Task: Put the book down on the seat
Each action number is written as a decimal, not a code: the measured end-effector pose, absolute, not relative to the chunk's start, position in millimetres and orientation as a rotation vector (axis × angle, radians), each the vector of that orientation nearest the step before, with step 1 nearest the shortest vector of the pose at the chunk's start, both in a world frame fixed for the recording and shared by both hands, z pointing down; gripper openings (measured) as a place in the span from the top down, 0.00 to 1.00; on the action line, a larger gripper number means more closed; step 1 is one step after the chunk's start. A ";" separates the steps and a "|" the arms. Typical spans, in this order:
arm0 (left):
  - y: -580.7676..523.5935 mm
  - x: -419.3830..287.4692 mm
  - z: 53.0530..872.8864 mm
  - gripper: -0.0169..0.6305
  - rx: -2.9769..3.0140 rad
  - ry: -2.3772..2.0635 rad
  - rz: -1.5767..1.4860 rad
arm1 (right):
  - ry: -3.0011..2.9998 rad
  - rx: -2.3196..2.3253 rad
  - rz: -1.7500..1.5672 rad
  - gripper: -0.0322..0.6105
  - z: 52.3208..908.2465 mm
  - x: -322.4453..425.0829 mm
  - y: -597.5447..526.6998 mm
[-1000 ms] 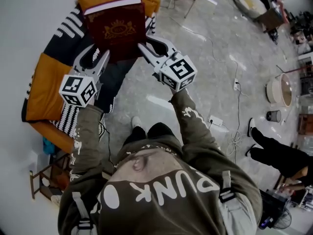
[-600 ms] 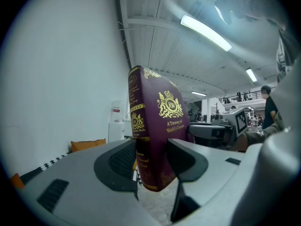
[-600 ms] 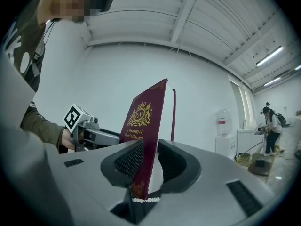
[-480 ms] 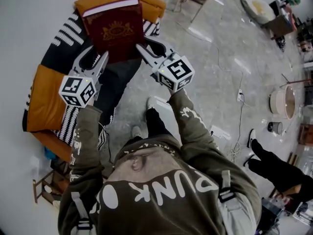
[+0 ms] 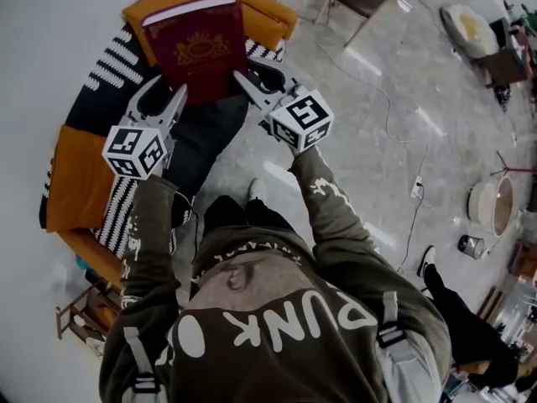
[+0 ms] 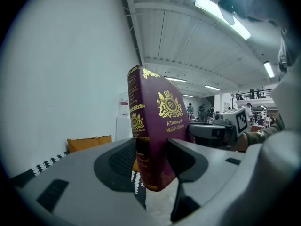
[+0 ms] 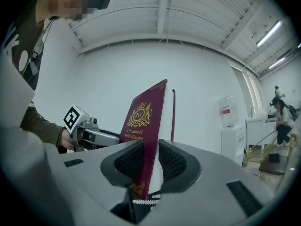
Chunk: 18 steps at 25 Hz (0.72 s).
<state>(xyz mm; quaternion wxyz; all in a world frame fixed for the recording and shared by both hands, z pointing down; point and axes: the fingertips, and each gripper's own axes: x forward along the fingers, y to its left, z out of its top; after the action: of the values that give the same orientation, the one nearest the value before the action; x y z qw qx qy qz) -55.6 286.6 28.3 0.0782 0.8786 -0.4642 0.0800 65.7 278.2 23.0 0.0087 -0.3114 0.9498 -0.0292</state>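
Two hand-held grippers: both clenched on the same book, one on each side.
Left hand-held gripper (image 5: 170,92) (image 6: 151,160): jaws pressed on the near corner at the spine side. The spine and front cover are seen rising from between its jaws.
Right hand-held gripper (image 5: 252,78) (image 7: 149,166): jaws pressed on the near corner at the page-edge side. The white page block is seen between its pads, with the front cover on the left of it.
Book (image 5: 197,49) (image 6: 157,121) (image 7: 145,121): closed, dark red, gold crest and gold lettering on the cover. It is carried between the two hand-held grippers and reaches out ahead of both pairs of jaws, cover turned up toward the head camera.
Seat (image 5: 80,170): orange and black, with white-striped fabric. It lies below and ahead of both hand-held grippers, and the book is held over it. Contact between the book's far end and the seat cannot be told.
Orange cushion (image 5: 256,8): just past the book's far edge, ahead of the right hand-held gripper.
Marker cubes: one at the rear of the left unit (image 5: 134,151), one at the rear of the right unit (image 5: 304,120).
Sleeves: olive, left sleeve (image 5: 147,225) and right sleeve (image 5: 331,208), directly behind the cubes.
Floor (image 5: 377,166): grey, glossy, off to the right of the right hand-held gripper.
Water dispenser (image 7: 228,111): against the white wall, right of the right hand-held gripper's jaws, well apart.
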 end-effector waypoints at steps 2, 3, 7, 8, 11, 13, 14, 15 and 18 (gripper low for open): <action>269.4 -50.9 36.8 0.68 2.613 -1.395 0.252 | 2.982 -0.960 -0.109 0.78 31.2 70.1 259.6; 260.7 -48.6 40.8 0.68 2.605 -1.396 0.258 | 2.988 -0.956 -0.121 0.78 35.6 72.3 250.4; 219.8 -45.8 61.4 0.68 2.576 -1.389 0.275 | 3.000 -0.954 -0.179 0.78 57.5 74.9 208.2; 207.9 -46.5 68.9 0.68 2.568 -1.385 0.278 | 3.004 -0.956 -0.196 0.78 65.2 74.1 196.6; 171.3 -50.6 99.5 0.68 2.540 -1.364 0.282 | 3.023 -0.967 -0.249 0.78 96.2 69.8 160.4; 143.8 -54.7 123.5 0.68 2.522 -1.351 0.287 | 3.036 -0.975 -0.289 0.78 120.9 65.9 132.8; 129.6 -56.7 135.6 0.68 2.513 -1.344 0.290 | 3.042 -0.979 -0.312 0.78 133.4 64.0 118.5; 116.1 -58.8 148.0 0.68 2.502 -1.336 0.293 | 3.048 -0.983 -0.337 0.78 146.2 62.0 105.1; 80.8 -68.2 191.3 0.68 2.451 -1.309 0.303 | 3.069 -0.994 -0.426 0.78 188.7 52.5 69.5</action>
<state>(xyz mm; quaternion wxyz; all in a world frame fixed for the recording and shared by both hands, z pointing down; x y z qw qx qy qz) -68.2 80.8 191.3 0.1725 0.8638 -0.4612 0.1068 52.5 69.5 188.7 -0.0564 -0.3050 0.9417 -0.1306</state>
